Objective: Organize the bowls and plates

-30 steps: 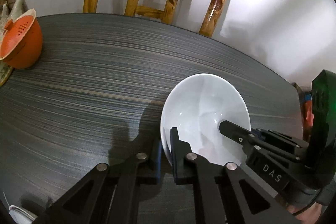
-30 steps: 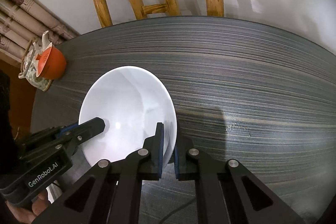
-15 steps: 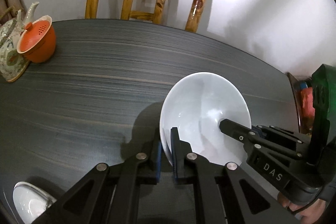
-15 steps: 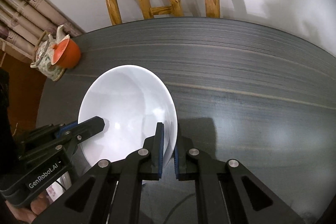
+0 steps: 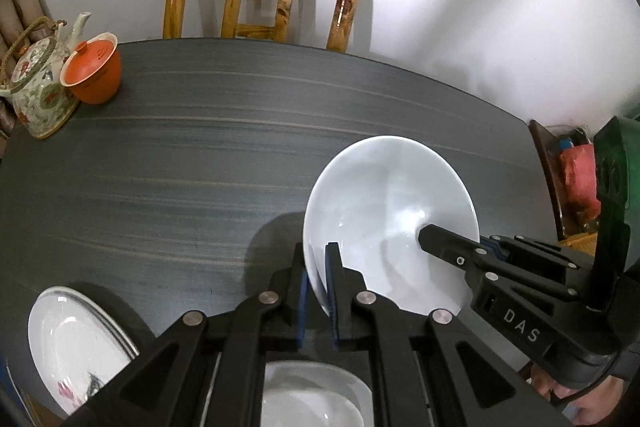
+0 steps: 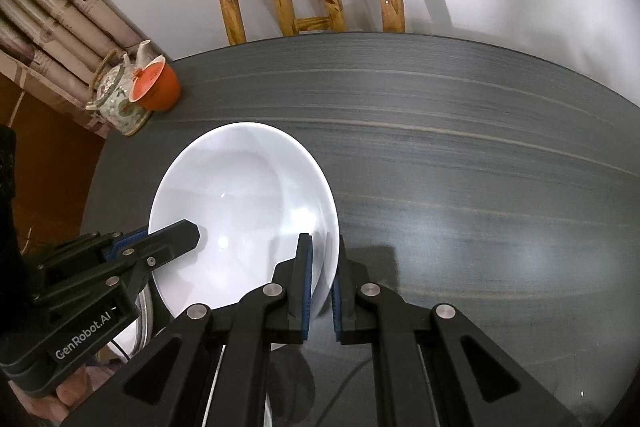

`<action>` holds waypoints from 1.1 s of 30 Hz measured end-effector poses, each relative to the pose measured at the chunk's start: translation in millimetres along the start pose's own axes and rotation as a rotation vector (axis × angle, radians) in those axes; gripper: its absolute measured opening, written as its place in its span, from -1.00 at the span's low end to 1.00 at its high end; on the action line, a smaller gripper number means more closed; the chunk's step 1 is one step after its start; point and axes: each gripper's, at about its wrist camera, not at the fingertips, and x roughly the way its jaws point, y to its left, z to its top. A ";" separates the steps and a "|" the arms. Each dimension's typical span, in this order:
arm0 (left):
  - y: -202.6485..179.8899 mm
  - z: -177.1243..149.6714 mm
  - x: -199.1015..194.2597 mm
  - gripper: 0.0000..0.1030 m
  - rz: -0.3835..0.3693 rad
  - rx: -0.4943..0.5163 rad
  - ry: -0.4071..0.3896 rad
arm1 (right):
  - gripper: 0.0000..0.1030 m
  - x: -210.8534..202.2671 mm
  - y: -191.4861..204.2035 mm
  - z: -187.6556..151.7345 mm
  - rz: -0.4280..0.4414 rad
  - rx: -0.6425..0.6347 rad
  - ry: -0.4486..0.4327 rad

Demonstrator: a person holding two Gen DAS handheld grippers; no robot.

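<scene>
both grippers' fingers [image 5: 334,291] pinch bowl [image 5: 384,195] rim.

white bowl [image 5: 390,211] | glossy, empty, tilted, held above the table | oval plate [image 5: 76,343] | white, floral print, near table edge | square dish [image 5: 312,395] | white, near table edge

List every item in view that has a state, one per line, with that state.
White bowl: upright, empty, gripped at two opposite rim points.
Left gripper: shut on the bowl's rim.
Right gripper: shut on the bowl's rim.
Orange cup: lidded, beside teapot.
Teapot: upright, lidded.
Patterned plate: flat, empty.
</scene>
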 end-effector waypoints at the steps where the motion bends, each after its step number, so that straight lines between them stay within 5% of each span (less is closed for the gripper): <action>1: -1.9 -3.6 -2.6 -0.85 -0.002 0.000 -0.002 | -0.84 -3.4 0.6 -3.3 -0.002 -0.002 0.001; 33: 29.0 -125.2 -46.3 -0.85 0.000 -0.030 0.023 | -0.82 -25.5 40.9 -114.9 0.019 -0.003 0.037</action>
